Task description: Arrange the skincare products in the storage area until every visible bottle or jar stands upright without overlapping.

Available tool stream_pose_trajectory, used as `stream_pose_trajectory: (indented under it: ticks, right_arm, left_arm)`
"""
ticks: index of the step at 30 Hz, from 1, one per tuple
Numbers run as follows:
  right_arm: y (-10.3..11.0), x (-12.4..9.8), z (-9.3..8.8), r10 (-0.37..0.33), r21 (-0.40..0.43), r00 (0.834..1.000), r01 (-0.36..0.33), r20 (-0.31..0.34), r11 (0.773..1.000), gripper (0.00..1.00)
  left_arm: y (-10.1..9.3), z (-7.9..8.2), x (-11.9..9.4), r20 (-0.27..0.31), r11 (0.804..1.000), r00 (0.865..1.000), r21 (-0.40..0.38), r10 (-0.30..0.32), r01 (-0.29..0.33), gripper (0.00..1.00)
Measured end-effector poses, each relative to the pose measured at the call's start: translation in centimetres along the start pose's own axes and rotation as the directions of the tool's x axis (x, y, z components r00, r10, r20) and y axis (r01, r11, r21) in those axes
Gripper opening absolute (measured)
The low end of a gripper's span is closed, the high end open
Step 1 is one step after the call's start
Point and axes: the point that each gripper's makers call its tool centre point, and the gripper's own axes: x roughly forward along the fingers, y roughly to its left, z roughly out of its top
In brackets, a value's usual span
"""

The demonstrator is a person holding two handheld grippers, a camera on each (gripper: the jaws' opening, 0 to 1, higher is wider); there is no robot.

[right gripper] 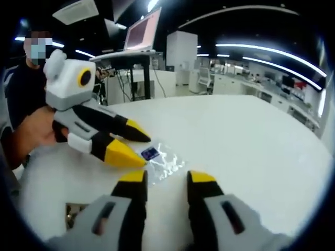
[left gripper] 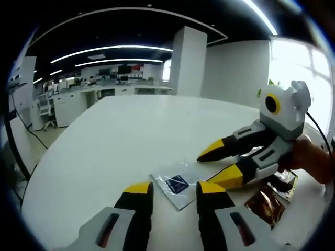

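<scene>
Left gripper view: left gripper [left gripper: 172,196] rises from the bottom centre, fingers [left gripper: 137,201] released with a clear gap, nothing between them.
Sachet: a flat clear sachet [left gripper: 177,184] with a dark label lies on the white desk [left gripper: 115,151], just beyond the fingertips, low centre of frame.
Right gripper: right gripper [left gripper: 214,166] comes in from the right, yellow tips spread apart, the lower tip just beside the sachet's edge; contact is too close to call.
Brown packets: brown foil packets [left gripper: 267,201] lie flat at lower right, partly under that gripper.
Right gripper view: same sachet [right gripper: 163,162] sits just ahead of the released fingers [right gripper: 201,201]; left gripper [right gripper: 137,150] reaches in from the left.
Bottles or jars: none to be picked out here.
Risk: both grippers crowd one thin, slippery sachet, so in my judgement a nudge could skate it across the desk, or the tips could clash.
</scene>
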Motion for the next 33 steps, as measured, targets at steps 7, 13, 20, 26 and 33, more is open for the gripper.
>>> stream_pose_trajectory:
  ticks: [7, 13, 20, 26, 33]
  right_arm:
    - [0.3, 0.0, 0.0, 0.02, 0.003, 1.0, -0.02, 0.02, 1.0, 0.27]
    - [0.4, -0.1, 0.0, 0.033, -0.005, 0.999, -0.033, 0.02, 0.999, 0.25]
    - [0.4, -0.2, 0.1, 0.047, -0.009, 0.999, -0.047, 0.019, 0.999, 0.25]
    - [0.4, -0.2, 0.0, 0.055, -0.008, 0.998, -0.054, 0.025, 0.998, 0.25]
    - [0.3, -0.3, -0.1, 0.053, -0.008, 0.998, -0.053, 0.022, 0.999, 0.25]
  left_arm:
    - [-0.3, 0.1, 0.3, 0.002, 1.0, 1.0, 0.002, -0.018, 0.018, 0.31]
    - [-0.9, 0.2, 0.5, 0.008, 0.999, 0.999, -0.018, -0.044, 0.044, 0.28]
    - [-0.7, 0.6, 0.3, 0.024, 0.994, 0.997, -0.08, -0.068, 0.07, 0.24]
    - [-0.8, 0.4, 0.1, 0.031, 0.987, 0.996, -0.134, -0.089, 0.092, 0.21]
    - [-1.1, 0.5, -0.2, 0.046, 0.976, 0.993, -0.182, -0.11, 0.117, 0.18]
